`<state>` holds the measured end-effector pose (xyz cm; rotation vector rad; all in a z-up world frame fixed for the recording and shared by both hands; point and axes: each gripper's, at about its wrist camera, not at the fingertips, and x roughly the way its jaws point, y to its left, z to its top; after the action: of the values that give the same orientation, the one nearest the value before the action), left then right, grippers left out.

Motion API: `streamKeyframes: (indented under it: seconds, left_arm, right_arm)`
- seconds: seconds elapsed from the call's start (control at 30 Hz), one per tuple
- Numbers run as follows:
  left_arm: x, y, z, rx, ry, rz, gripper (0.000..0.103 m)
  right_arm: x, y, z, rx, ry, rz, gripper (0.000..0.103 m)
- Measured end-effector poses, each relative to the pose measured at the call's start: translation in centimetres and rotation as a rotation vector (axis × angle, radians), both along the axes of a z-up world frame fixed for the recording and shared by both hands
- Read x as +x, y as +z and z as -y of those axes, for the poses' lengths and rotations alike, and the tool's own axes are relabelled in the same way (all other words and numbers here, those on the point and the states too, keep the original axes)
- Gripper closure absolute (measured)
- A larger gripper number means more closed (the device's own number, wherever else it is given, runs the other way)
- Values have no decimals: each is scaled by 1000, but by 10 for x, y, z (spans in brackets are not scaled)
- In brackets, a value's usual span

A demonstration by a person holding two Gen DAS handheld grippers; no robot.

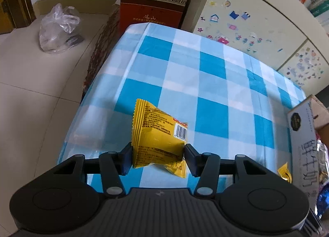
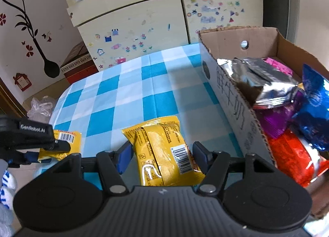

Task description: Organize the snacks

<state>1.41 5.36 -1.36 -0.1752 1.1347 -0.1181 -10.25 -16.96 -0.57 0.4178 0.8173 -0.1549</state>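
Left tool: the left tool point(image 1: 158, 155) is clenching a yellow snack packet point(image 1: 158, 134), pads pressing in on both sides of it, barcode side facing the camera. From the right wrist view the same left tool point(image 2: 61, 146) is showing at the left edge, pinching that packet point(image 2: 67, 140) just above the table.

Right tool: the right tool point(image 2: 162, 155) is grasping a second yellow packet point(image 2: 164, 152), its blue pads squeezing the wrapper, which is crinkling between them. A corner of this packet point(image 1: 284, 172) is peeking in at the right of the left wrist view.

Table: the table point(image 2: 127, 93) is wearing a blue and white checked cloth, and both packets are sitting over its near part, the left one near the left edge, the other closer to the box.

Box: an open cardboard box point(image 2: 232, 97) is sitting on the right side of the table, just beside the right tool's packet. It's holding a silver bag point(image 2: 263, 80) on top, with a pink bag point(image 2: 279, 68) on the far side, a purple bag point(image 2: 275, 119), a blue bag point(image 2: 314, 109) and a red bag point(image 2: 292, 154) nearest.

Background: a cream cabinet point(image 2: 135, 23) covered in little stickers is standing on the far side of the table, a brown carton point(image 1: 152, 4) is sitting on the floor by the far left corner, and a clear plastic bag point(image 1: 57, 29) is lying on the floor off to the left.
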Motion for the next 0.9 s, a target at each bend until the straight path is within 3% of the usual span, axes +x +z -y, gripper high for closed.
streamKeyframes:
  seconds: [0.17,0.3,0.47,0.53,0.57,0.73,0.8,0.9]
  left_arm:
    - [-16,7,-6,-38,2,19,52]
    - [-29,11,-6,-51,-2,35,62]
    - [-43,12,-9,-73,9,32,63]
    - [-47,10,-18,-110,61,36,58]
    - [-47,10,-21,-125,74,38,50]
    - [-43,17,-27,-92,91,93,34]
    - [-40,16,-27,-74,79,103,22]
    - [-33,12,-24,-8,44,136,22]
  right_arm:
    - [-9,7,2,23,-4,15,39]
    - [-18,13,0,13,4,25,39]
    - [-29,19,-1,-3,11,35,39]
    - [-33,20,0,-1,10,39,39]
    - [-35,21,1,0,9,40,39]
    - [-39,21,3,-5,7,42,39]
    - [-39,20,5,1,1,41,39]
    - [-40,20,6,10,-5,41,39]
